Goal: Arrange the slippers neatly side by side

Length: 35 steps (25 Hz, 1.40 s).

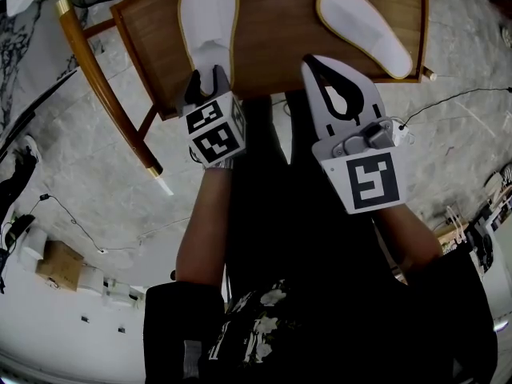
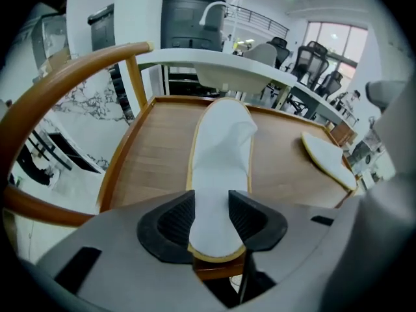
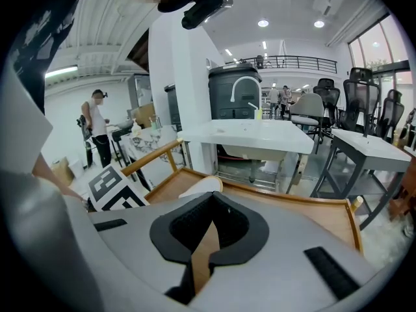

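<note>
Pale grey stone-patterned floor all round in the head view, crossed by a thin black cable at three o'clock, with a brown cardboard box at eight. At twelve, a smooth wood-grain chair seat with a raised rim, joined at ten o'clock to a curved, glossy wooden backrest rail; far edge of the seat cut off by the frame.

On the seat, two flat white fabric slippers with tan-edged soles, well apart. Left-hand slipper at eleven o'clock, lying lengthwise, toe band puffed up. Right-hand slipper at one o'clock, lying askew.

Grey plastic left gripper pointing steeply down, ribbed black pads spread wide on either side of the left-hand slipper's heel; contact between pads and heel edges hard to make out. Grey plastic right gripper by the seat's near edge, jaws closed together on nothing, only a sliver of wood showing through the hollow between them.

Beyond, in the right gripper view, a bright open room: white counter with a curved white tap, black mesh office chairs at three o'clock, a person standing at nine.
</note>
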Tool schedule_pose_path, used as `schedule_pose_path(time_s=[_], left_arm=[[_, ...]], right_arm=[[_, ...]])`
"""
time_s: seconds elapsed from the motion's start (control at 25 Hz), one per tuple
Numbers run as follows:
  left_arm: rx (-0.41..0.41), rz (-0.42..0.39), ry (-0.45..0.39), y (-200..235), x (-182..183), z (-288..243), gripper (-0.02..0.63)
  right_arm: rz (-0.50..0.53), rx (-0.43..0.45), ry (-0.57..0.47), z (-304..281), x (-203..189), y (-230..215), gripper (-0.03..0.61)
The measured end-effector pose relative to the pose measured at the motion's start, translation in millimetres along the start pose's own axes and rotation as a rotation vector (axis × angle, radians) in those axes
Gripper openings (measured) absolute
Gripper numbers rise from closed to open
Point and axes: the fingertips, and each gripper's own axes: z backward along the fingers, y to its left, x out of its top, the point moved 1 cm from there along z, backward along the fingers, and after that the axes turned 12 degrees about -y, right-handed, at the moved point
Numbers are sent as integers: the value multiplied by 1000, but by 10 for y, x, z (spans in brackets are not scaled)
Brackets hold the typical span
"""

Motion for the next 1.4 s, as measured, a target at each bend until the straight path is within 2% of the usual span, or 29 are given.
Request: schedule_pose_path(time_s=[0.12,0.6,0.84,1.04,1.24,1.32,1.4], left_arm=[[-19,56,15,-120,-4,-19,158],[-64,1,47,-557,-49,-53,160],[-74,29,50,-662,-49,-68,160],[-69,28,54,-590,-26,17,160],[-83,0,16,-469,78,282,154],[-87,-18,-33,-442,203,415,125],[-83,-39,-95,-458,362,538,55]], right_arm=[[-7,-13,1,20,-23,-50,-2],[-15,-54,26,158,-119,-272,-2],[-11,-56,33,203,-169,-289,-2],[8,-74,7,274,-49,-348,-2],[21,-117,-26,416,74,-430,-2],[26,-145,-40,491,91,-474,-2],[27,-179,-48,572,70,-541,-2]])
